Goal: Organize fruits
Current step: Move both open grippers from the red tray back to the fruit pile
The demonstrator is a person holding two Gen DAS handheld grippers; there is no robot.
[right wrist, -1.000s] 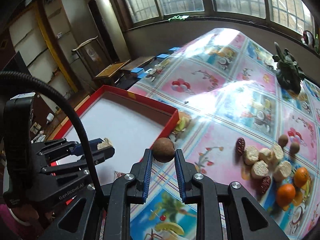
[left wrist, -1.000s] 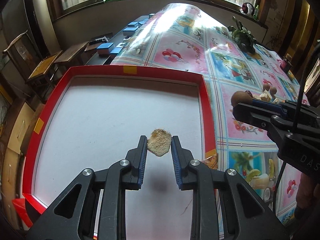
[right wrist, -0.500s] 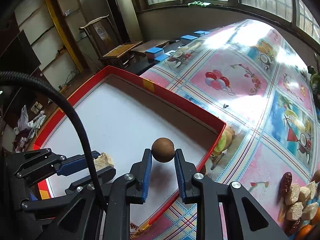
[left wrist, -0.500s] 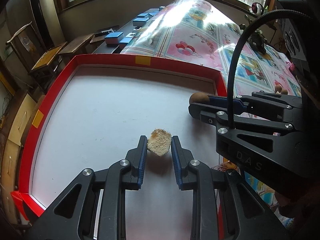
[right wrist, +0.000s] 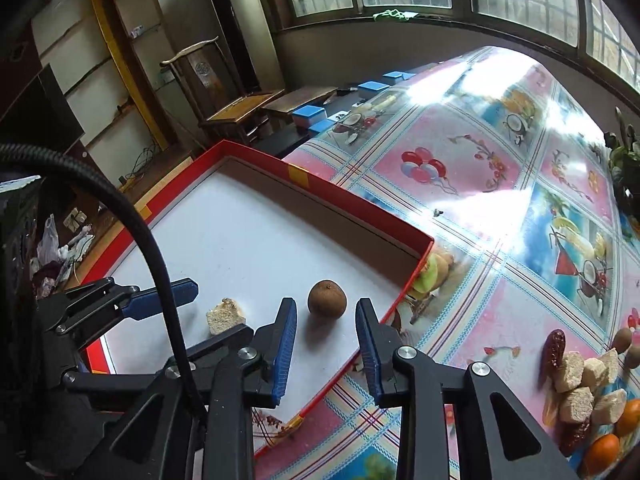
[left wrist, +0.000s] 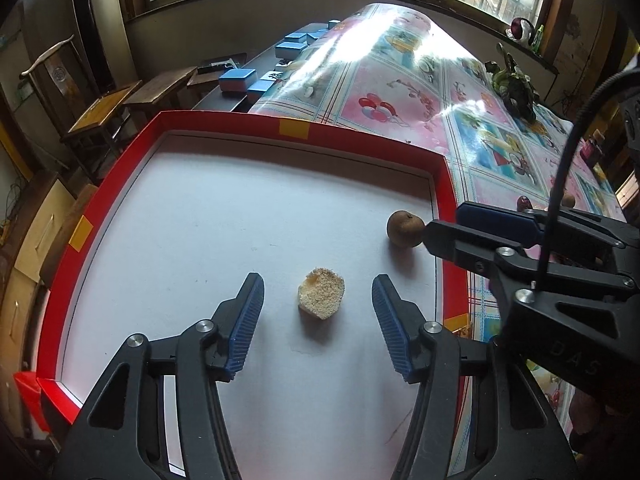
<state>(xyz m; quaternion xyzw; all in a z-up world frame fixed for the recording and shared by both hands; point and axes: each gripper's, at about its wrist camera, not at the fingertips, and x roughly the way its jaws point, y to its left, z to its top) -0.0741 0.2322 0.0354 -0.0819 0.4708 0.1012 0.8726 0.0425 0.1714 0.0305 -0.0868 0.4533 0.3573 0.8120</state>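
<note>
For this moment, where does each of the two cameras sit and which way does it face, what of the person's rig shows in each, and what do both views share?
Left wrist view: sits on the left hand-held gripper, looking down into the red tray; its open jaws flank the tan cake piece, and the right hand-held gripper enters from the right.
Right wrist view: sits on the right hand-held gripper, facing the tray's near corner and the tablecloth; its jaws stand apart beside the brown round fruit, with the left one at left.
Shared: tray, both pieces, tablecloth, windows.
</note>
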